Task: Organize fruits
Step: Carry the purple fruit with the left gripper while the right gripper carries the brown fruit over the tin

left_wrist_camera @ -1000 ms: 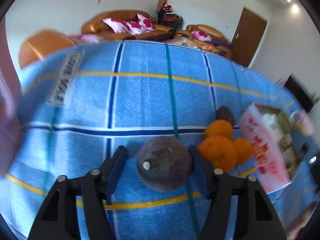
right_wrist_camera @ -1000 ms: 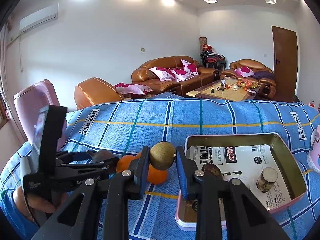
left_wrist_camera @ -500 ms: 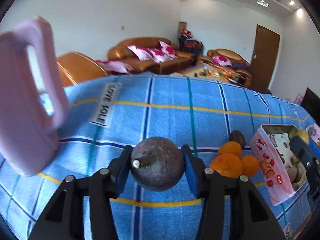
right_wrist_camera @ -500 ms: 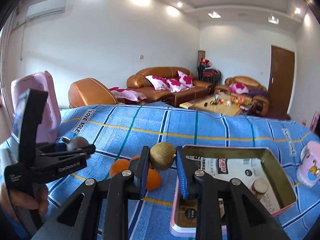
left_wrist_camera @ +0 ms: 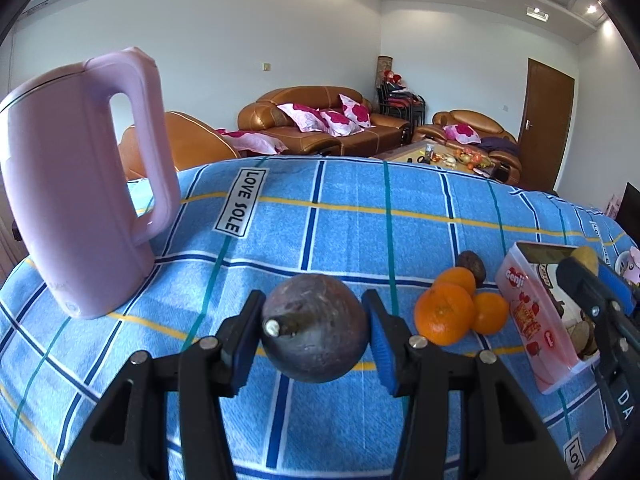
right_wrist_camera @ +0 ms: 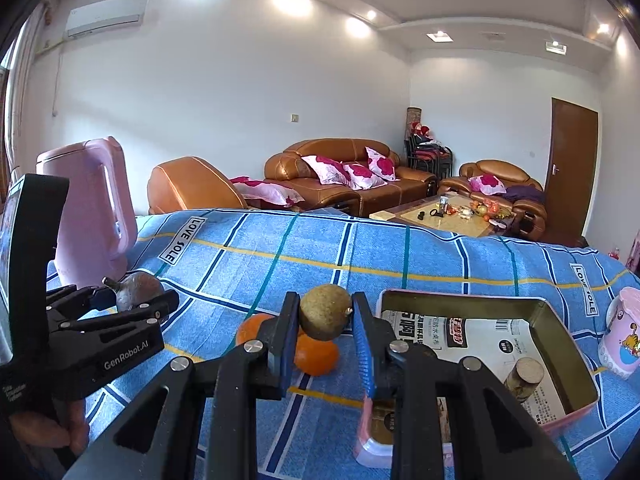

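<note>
Both fruits lifted: our left gripper (left_wrist_camera: 314, 338) clamps the dark fruit (left_wrist_camera: 315, 327); right gripper (right_wrist_camera: 325, 330) clamps the tan fruit (right_wrist_camera: 325, 317), near the tin (right_wrist_camera: 560, 368). Next, probably: lower each into it.

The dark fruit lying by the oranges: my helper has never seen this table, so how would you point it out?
On the blue checked cloth, find the pink tin and the three oranges bunched beside it. The dark fruit lies just behind them, touching the pile. It is the only small brown one on the cloth; the bigger dark one sits in the left gripper.
</note>
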`<action>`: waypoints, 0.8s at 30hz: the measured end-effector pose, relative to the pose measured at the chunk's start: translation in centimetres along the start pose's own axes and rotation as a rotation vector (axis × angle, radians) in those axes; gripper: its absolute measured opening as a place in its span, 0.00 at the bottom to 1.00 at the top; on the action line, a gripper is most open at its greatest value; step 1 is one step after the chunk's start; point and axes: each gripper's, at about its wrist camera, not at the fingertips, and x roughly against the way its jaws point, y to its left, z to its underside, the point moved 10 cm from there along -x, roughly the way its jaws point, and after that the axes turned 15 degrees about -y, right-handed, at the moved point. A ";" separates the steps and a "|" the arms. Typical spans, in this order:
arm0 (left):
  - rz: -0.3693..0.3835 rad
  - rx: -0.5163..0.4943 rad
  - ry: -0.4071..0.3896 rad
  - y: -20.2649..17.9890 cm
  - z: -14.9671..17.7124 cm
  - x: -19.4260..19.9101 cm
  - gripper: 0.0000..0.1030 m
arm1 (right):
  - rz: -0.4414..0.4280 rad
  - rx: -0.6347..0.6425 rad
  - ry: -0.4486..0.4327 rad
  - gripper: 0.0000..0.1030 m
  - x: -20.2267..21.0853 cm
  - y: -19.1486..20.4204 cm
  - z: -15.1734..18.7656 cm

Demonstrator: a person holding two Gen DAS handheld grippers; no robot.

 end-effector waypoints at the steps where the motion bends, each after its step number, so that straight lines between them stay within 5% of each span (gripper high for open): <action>1: 0.000 -0.001 0.001 -0.1 0.1 0.1 0.50 | -0.003 0.002 -0.001 0.27 0.1 0.1 0.0; 24: 0.049 -0.033 -0.012 -4.4 0.5 3.0 0.50 | 0.047 -0.029 0.004 0.27 3.3 -4.7 0.1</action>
